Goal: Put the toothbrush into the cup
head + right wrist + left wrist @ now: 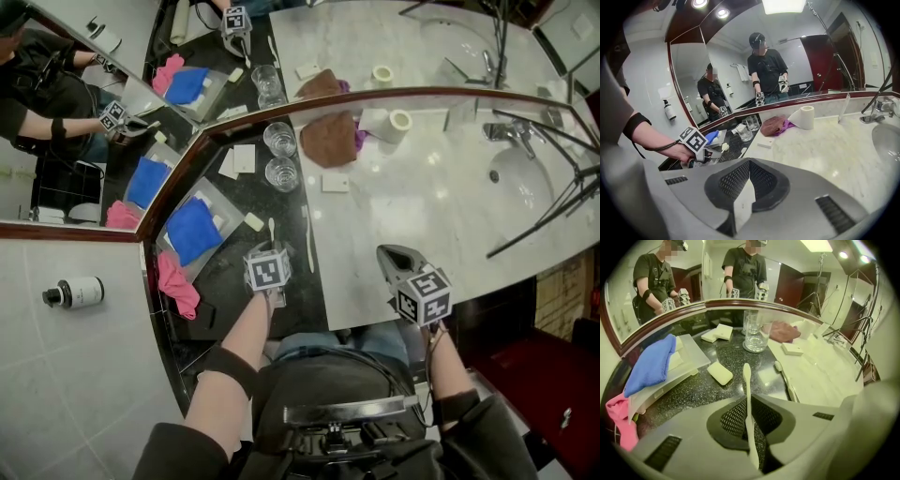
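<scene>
- Bathroom vanity: black speckled stone strip (234, 272) on the left, white marble top (422, 202) on the right, mirrors (66, 112) behind.
- The left gripper (270, 250) (749, 404) had its jaws nearly together, clamped on a thin white toothbrush (272, 231) (746, 380). The brush stuck out fwd past the tips, above the black stone, aimed twd the cups.
- The right gripper (391, 255) (749, 168) had its jaws closed on each other w/ nothing btwn them. It hung over the marble's near edge, well apart from the left one.
- A second white toothbrush (307, 239) (785, 381) lay flat just right of the held one, by the stone/marble seam.
- A white soap bar (254, 222) (720, 373) lay just left of the held brush's far end.
- Two clear glass cups (281, 173) (755, 337) stood upright further back on the black stone, one behind the other. The held brush was short of both, in neither.
- A blue cloth (194, 230) (651, 364) sat on a frosted tray (686, 359) at left, w/ a pink cloth (176, 284) (618, 425) at its near end.
- A brown cloth (330, 139) (783, 330) and a white paper roll (389, 122) (806, 117) were beyond the cups, on the marble.
</scene>
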`<state>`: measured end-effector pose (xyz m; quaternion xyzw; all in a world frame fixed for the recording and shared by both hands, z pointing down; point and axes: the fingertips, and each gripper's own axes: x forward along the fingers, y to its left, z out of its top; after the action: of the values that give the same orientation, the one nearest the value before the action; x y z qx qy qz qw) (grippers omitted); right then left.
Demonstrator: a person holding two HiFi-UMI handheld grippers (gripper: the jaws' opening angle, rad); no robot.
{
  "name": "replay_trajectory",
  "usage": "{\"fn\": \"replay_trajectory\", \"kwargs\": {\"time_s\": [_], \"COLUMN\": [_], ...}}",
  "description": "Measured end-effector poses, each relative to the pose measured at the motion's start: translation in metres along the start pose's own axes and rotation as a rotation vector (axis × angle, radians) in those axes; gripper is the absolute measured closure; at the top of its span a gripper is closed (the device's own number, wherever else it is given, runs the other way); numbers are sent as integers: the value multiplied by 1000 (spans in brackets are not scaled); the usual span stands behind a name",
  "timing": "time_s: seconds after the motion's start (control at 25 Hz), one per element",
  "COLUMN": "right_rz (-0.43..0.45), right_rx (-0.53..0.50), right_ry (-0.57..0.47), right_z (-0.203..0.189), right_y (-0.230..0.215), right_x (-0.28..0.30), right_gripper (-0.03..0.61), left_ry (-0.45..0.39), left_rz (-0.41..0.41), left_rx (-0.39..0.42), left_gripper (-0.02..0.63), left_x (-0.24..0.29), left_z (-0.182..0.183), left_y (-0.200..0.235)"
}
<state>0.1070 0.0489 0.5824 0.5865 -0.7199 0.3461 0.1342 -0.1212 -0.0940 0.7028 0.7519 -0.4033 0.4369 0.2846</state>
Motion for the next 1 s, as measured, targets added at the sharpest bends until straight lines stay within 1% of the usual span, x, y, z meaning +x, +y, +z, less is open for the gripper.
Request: {"fn": "replay_trajectory", "kwargs": {"time_s": [0.2, 0.32, 0.52, 0.72, 0.84, 1.0], "right_rz": [17, 30, 58, 90, 109, 125], "right_rx": [0, -14, -48, -85, -104, -118], "right_ry": [0, -3, -10, -6, -2, 8], "right_z": [4, 11, 26, 36, 41, 44], "right_y": [5, 9, 18, 30, 35, 39], "right_x": [1, 2, 7, 14, 18, 23], "right_gripper": [561, 561, 561, 561, 561, 561], "left_ry": [-87, -165, -311, -485, -566, -645], "left_rz": [-23, -69, -139, -219, -242, -254], "left_rx": [5, 6, -56, -154, -180, -212], "left_gripper": [586, 586, 586, 586, 586, 586], "left_x": [-19, -33, -73, -120, -141, -160], "left_z": [13, 25, 46, 69, 79, 91], "left_y": [-1, -6, -11, -11, -9, -2]}}
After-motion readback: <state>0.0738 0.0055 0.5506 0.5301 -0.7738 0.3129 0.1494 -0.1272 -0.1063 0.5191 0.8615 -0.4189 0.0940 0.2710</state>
